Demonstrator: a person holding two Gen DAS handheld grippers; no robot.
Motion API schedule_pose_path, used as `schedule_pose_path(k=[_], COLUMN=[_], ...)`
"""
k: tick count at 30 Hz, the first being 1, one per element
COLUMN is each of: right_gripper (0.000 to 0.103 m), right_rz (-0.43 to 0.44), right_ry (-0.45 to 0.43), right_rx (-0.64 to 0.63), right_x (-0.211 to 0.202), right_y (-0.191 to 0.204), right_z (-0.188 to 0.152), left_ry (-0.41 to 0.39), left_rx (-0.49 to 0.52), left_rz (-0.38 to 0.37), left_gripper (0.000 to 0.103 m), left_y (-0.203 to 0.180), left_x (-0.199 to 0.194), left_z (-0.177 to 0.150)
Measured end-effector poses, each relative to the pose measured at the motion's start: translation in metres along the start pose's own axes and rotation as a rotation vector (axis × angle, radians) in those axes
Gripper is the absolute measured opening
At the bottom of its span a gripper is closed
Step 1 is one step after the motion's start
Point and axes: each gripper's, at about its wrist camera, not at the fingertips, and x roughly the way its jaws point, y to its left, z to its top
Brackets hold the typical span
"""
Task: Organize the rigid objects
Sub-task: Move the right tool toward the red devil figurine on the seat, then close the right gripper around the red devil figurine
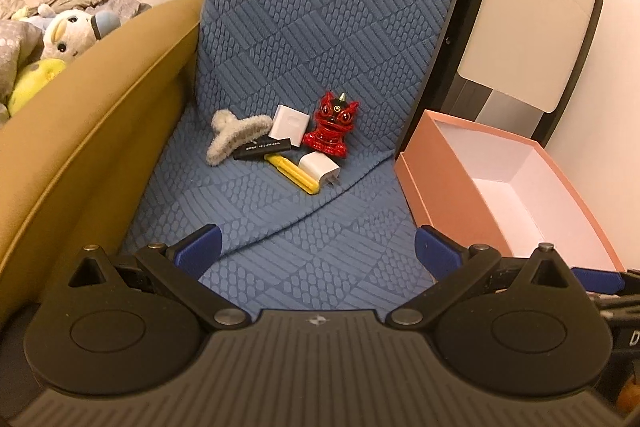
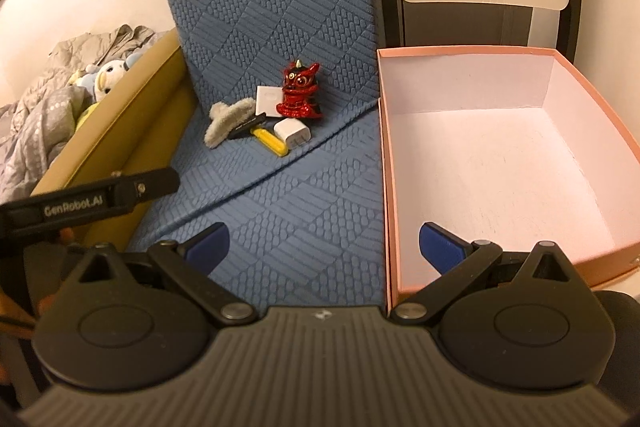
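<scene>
Left claw [image 1: 316, 247] and right claw [image 2: 324, 245] both stand apart, empty. Ahead, a red figurine [image 1: 329, 125] sits among chargers on the blue mat [image 1: 280, 219]; pink box [image 2: 500, 163] beside. Figurine likely rigid, glossy, fragile: grip its broad base.

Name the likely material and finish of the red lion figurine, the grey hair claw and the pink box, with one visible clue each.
Red lion figurine: probably glazed ceramic or resin; it shows glossy highlights.
Grey hair claw: covered in plush; its surface is fuzzy and matte.
Pink box: looks like cardboard; its walls are thin and matte, with a white lining.
</scene>
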Motion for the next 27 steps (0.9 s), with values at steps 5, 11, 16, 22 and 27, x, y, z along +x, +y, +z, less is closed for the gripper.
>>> schedule_pose_path(k=[5,11,16,22,27], right_gripper=[0.103,0.103,0.103,0.103,0.099], right_rz=[0.004,0.015,0.02,0.024,0.045], right_ry=[-0.03,-0.059,-0.088,-0.134,-0.153], right_rx=[0.009,0.025,0.023,0.039,0.029], right_x=[0.017,0.036,0.048,0.061,0.075], right_y=[-0.004,-0.008,-0.011,-0.016,-0.015], right_z=[0.009,0.022,0.038,0.06,0.081], left_ry=[0.008,-0.002,0.002,0.011,0.015], left_rx=[0.016,0.025,0.003,0.012,0.022], left_rz=[-0.008,-0.006,-0.012,-0.005,0.006], left_gripper=[0.103,0.103,0.103,0.103,0.103], left_y=[-0.003,-0.003,0.002,0.009,0.015], left_x=[0.016,0.033,0.049,0.068,0.085], left_z=[0.006,0.021,0.037,0.052,0.061])
